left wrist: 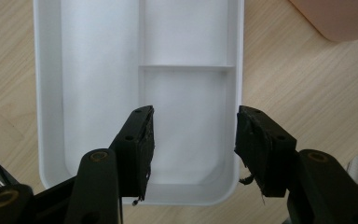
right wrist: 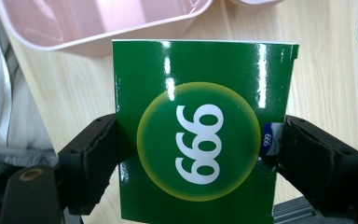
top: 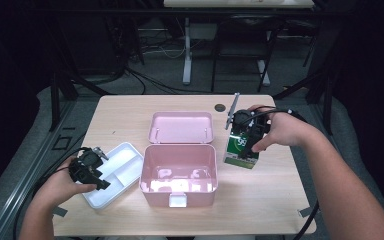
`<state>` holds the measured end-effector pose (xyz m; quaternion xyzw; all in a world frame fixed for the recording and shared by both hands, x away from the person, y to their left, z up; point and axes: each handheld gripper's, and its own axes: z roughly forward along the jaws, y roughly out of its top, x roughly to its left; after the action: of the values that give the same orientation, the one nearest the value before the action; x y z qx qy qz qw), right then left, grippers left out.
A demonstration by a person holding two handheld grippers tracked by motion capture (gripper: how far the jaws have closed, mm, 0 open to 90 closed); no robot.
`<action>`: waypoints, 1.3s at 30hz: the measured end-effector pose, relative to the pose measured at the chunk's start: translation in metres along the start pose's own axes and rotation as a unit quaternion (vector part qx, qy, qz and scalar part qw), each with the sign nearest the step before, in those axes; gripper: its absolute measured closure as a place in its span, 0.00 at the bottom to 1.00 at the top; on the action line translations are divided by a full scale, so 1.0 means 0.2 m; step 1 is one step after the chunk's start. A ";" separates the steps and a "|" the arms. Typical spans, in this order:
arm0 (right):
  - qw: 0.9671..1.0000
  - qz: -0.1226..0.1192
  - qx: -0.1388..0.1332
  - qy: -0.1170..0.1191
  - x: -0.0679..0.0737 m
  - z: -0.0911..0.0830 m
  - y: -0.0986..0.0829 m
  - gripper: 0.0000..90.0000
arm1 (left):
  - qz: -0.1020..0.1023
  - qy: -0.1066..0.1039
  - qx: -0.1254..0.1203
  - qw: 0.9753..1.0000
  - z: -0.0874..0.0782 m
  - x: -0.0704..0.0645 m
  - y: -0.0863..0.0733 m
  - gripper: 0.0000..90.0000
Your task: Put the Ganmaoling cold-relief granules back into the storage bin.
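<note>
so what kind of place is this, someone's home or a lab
Most likely a lab or recording workspace, not a home. A small wooden table stands on grey flooring amid loose cables and bare metal stand legs, and the person works with cabled hand-held tongs, the right tongs gripping a green box.

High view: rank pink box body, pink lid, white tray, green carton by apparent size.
1. Pink box body
2. Pink lid and white tray: look alike, and the left tongs cover part of the tray, so unranked
3. Green carton, partly hidden by the right tongs
</note>
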<state>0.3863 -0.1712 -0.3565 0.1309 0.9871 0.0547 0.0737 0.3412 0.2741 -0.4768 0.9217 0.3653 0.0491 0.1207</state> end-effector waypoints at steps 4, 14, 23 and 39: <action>1.000 -0.021 0.011 0.001 0.02 -0.01 0.01 0.18 | -0.001 -0.001 0.000 1.000 0.00 0.00 0.00 0.52; 0.999 -0.041 0.020 0.005 0.04 -0.02 0.04 0.18 | 0.000 -0.002 -0.001 1.000 0.00 0.00 0.00 0.52; 0.998 -0.061 0.019 0.005 0.07 -0.06 0.11 0.18 | 0.000 0.000 -0.001 1.000 -0.01 -0.01 0.00 0.52; 0.996 -0.093 0.000 0.008 0.15 -0.11 0.32 0.18 | 0.003 0.000 -0.001 1.000 0.00 -0.01 0.01 0.52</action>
<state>0.3700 -0.1038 -0.3310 0.0381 0.9956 0.0491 0.0705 0.3406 0.2721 -0.4763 0.9227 0.3626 0.0496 0.1214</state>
